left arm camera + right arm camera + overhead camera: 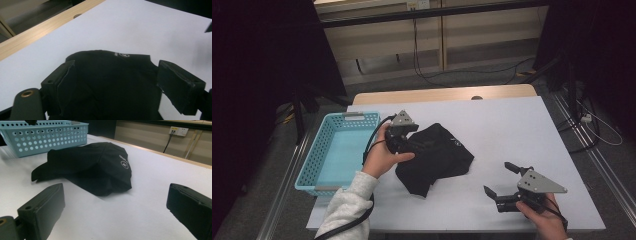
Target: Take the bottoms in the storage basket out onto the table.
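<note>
A black folded garment (434,159) with a small white logo lies near the middle of the white worktop (512,130), just right of a light-blue perforated basket (324,150) that sits at the worktop's 9 o'clock edge. The left claw (412,145) rests at the garment's 10 o'clock corner, over its near-left edge; in the left gripper view the jaws stand wide with the garment (110,82) spread between them, cloth lying against the left jaw, the pads not pinching it. The right claw (502,182) hovers over bare worktop at 5 o'clock from the garment, well apart from it, jaws spread wide and with nothing between them. In the right gripper view the garment (95,167) lies ahead at 12 o'clock, the basket (47,135) beyond at 11 o'clock.
</note>
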